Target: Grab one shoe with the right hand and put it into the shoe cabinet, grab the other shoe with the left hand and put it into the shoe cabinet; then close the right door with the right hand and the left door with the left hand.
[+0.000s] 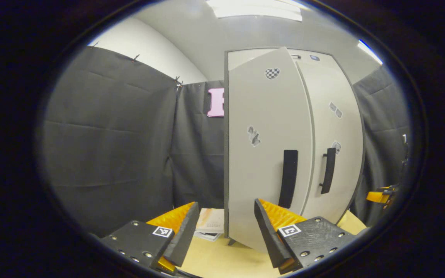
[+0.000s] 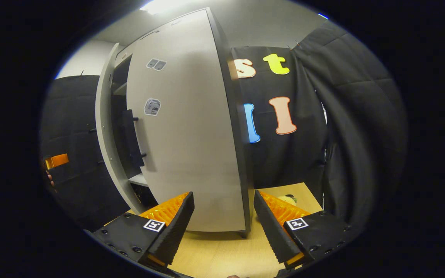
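- Left gripper (image 1: 226,227): fingers spread, holding nothing, facing the left door (image 1: 269,154) of the shoe cabinet (image 1: 238,56).
- Left door slightly ajar; right door (image 1: 336,127) appears nearly closed, though fisheye distortion limits certainty.
- Right gripper (image 2: 223,218): fingers spread, empty, near the right door's outer edge.
- Cabinet stands on a wooden floor (image 2: 222,251).

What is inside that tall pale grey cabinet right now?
Through the gap beside the pale grey cabinet's right door, only a dark interior with pale shelf edges shows. The doors cover the rest, so any shoes inside can't be seen.
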`<state>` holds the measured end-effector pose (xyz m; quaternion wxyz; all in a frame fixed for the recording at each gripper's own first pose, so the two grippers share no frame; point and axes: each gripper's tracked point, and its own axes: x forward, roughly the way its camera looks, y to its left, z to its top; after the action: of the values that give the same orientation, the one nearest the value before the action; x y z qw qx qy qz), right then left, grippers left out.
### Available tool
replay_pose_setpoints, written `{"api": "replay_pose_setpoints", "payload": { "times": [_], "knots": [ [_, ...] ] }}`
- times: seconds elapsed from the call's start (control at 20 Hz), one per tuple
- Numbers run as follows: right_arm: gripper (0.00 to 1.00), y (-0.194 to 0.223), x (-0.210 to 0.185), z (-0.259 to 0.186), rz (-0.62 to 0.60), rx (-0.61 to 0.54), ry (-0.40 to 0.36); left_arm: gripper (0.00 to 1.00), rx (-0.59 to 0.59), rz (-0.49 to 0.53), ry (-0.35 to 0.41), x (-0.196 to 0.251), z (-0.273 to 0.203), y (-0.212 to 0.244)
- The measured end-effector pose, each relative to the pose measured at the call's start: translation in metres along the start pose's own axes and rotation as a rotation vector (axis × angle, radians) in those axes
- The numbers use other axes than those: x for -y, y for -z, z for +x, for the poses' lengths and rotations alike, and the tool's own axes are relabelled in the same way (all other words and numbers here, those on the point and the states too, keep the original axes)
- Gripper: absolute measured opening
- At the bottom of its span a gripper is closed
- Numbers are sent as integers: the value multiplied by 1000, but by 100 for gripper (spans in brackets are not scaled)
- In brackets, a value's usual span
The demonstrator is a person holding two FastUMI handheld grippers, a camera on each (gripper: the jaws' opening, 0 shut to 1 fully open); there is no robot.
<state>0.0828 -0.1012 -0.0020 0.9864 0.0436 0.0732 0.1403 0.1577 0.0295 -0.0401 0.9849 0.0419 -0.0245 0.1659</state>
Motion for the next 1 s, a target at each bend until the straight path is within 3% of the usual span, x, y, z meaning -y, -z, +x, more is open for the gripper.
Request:
{"api": "replay_pose_setpoints", "payload": {
  "times": [0.15,0.2,0.25,0.5,1.0],
  "knots": [
    [98,-14,-17,-1,21,20,27,89,13,-51,-19,-12,-6,-7],
    [98,-15,-22,-3,26,21,43,83,11,-71,-19,-17,-8,-8],
    [98,-18,-26,-6,27,30,62,89,16,-82,-11,-21,-10,-9],
    [98,-23,-46,-18,16,74,142,89,26,-30,39,-38,10,2],
    [98,-17,-81,-34,-13,113,256,89,-32,3,249,-17,49,48]
  ]
}}
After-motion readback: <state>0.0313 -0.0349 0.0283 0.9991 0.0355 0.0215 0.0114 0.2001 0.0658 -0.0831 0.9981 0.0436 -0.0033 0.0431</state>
